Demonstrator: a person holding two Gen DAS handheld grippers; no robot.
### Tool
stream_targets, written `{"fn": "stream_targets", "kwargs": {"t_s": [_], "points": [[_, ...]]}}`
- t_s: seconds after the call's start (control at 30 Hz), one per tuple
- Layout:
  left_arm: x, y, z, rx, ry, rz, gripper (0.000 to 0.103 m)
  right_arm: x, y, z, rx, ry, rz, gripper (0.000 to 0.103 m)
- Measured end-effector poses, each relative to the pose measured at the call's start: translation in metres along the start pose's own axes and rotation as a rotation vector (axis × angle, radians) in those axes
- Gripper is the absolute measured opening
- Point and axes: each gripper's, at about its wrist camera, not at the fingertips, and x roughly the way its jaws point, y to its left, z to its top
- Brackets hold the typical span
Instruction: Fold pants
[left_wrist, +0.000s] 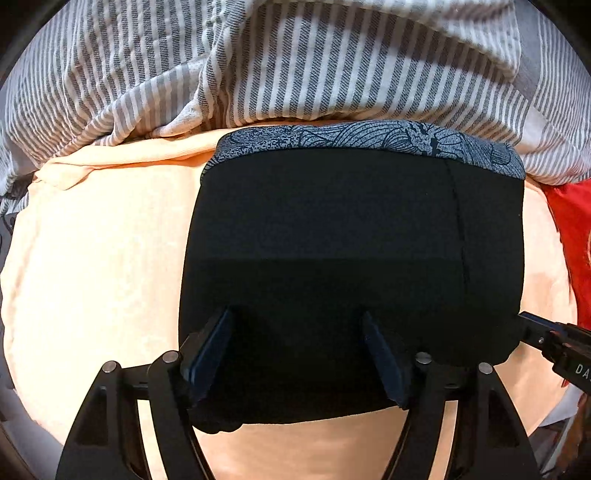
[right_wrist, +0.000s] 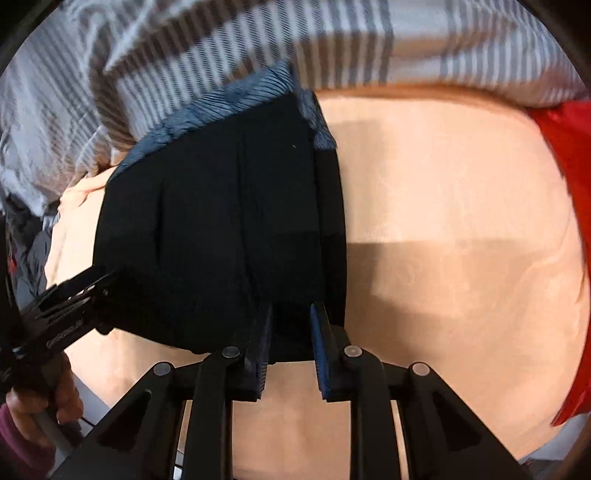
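Black pants (left_wrist: 332, 266), folded into a compact rectangle, lying flat; blue patterned waistband (left_wrist: 369, 138) at 12 o'clock.

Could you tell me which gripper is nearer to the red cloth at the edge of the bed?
Right. The right gripper sits at the near right corner of the folded black pants, on the side facing the red cloth. The left gripper is over the pants' near edge, farther from it.

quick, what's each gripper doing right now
Left gripper: open, fingers straddling the black pants.
Right gripper: partly open at the pants' edge, not clamped.
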Motion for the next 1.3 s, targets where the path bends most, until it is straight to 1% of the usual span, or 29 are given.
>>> {"fn": "stream_targets", "kwargs": {"t_s": [0.03,0.2,0.3,0.43,0.67,0.83,1.07,1.2,1.3], "points": [[0.000,-0.001,0.002,0.002,0.002,-0.007,0.080,0.000,-0.002,0.000,0.012,0.000,0.007,0.023],[0.001,-0.003,0.004,-0.006,0.002,-0.010,0.080,-0.003,0.001,-0.001,-0.020,0.005,-0.014,0.023],[0.001,-0.001,0.005,-0.007,0.001,-0.010,0.080,-0.003,-0.001,-0.001,-0.016,0.011,-0.019,0.023],[-0.001,0.000,0.004,-0.007,0.002,-0.012,0.080,0.003,0.008,0.002,-0.016,0.008,-0.028,0.023],[-0.007,0.001,0.005,-0.011,-0.003,-0.005,0.080,0.000,0.006,-0.003,-0.025,0.022,-0.039,0.023],[-0.022,0.022,0.013,-0.059,-0.054,0.031,0.080,0.000,0.005,-0.005,-0.028,0.029,-0.040,0.024],[-0.022,0.063,0.028,-0.114,-0.050,0.082,0.080,-0.001,0.004,-0.007,-0.022,0.036,-0.034,0.024],[-0.021,0.070,0.026,-0.102,-0.046,0.095,0.080,-0.015,-0.003,-0.004,0.018,-0.009,0.002,0.024],[-0.017,0.069,0.027,-0.093,-0.042,0.099,0.080,-0.025,-0.005,0.010,0.041,-0.061,0.006,0.024]]}}
